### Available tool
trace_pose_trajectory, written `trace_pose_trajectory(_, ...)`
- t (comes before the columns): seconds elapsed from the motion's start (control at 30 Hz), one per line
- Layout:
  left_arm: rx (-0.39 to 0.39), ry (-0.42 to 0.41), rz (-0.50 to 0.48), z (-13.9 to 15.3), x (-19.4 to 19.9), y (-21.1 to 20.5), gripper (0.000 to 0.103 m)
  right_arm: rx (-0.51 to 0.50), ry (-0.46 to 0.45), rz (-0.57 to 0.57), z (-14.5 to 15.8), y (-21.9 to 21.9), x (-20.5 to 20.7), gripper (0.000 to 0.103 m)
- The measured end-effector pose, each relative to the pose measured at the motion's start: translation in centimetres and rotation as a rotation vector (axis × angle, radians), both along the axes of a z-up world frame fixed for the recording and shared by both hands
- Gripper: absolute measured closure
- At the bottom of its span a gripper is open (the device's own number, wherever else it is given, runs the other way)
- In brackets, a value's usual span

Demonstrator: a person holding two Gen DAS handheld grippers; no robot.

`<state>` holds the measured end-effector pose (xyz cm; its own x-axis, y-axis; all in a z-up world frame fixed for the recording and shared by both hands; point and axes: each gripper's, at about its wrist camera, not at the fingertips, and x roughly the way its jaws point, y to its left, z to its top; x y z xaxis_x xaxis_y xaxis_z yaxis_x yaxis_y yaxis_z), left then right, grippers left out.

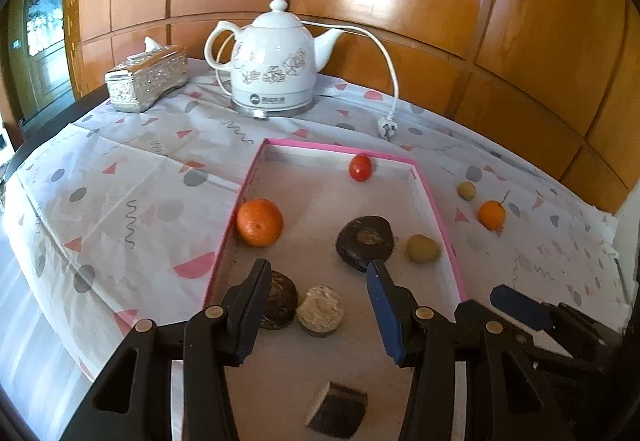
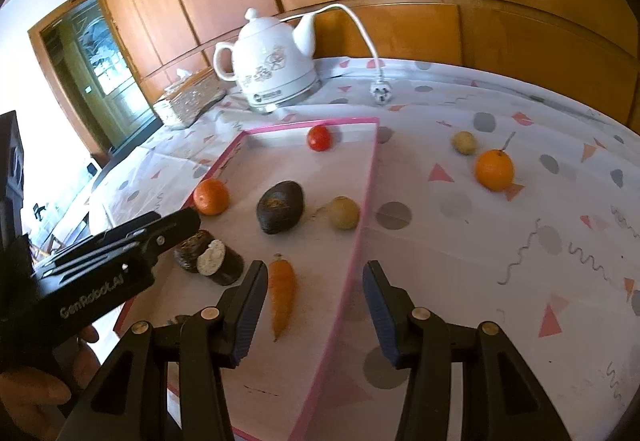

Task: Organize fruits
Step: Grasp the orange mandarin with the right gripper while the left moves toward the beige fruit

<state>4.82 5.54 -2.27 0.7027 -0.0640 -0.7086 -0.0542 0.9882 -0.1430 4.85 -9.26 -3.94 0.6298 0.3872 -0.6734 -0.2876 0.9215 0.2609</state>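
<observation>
We find a round orange mandarin (image 1: 259, 222), a red cherry tomato (image 1: 360, 167), a dark brown avocado (image 1: 365, 242), a small tan fruit (image 1: 422, 248) and an orange carrot (image 2: 281, 291) lying inside the shallow pink-rimmed white tray (image 1: 436, 201). A second orange (image 1: 491, 215) sits right of it on the patterned surface (image 1: 120, 181). Both the left hand-held gripper (image 1: 316, 275) and right hand-held gripper (image 2: 316, 277) stand apart, empty.

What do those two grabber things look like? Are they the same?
Yes, they match. The left gripper and the right gripper are both black plastic, with two long fingers lined with ribbed blue pads and small brass-coloured pins at the hinges. The left one's side carries white lettering that reads GenRobot.AI. No cables show on either. A bare hand holds the left one; no sleeve is visible.
</observation>
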Motion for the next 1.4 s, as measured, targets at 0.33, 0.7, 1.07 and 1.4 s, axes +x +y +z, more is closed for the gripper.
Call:
trace_pose_trajectory(0.33, 0.011, 0.005, -0.050, 0.0, -0.1, -1.9, 0.053, -0.003, -0.004, -0.074, -0.2, -2.4, 0.2, 0.053)
trace_pose_trajectory(0.7, 0.028, 0.018, -0.095, -0.3, 0.4, -3.7, 0.053, -0.014, 0.007, -0.158, -0.8, -5.4, 1.2, 0.053)
trace_pose_trajectory(1.07, 0.034, 0.028, -0.147, -0.4, 1.2, -5.7, 0.053, -0.036, 0.015, -0.240, -1.4, -8.7, 2.8, 0.053)
trace_pose_trajectory(1.4, 0.029, 0.042, -0.181, -0.7, 2.2, -7.3, 0.053, -0.056, 0.015, -0.281, -1.9, -10.2, 5.0, 0.053)
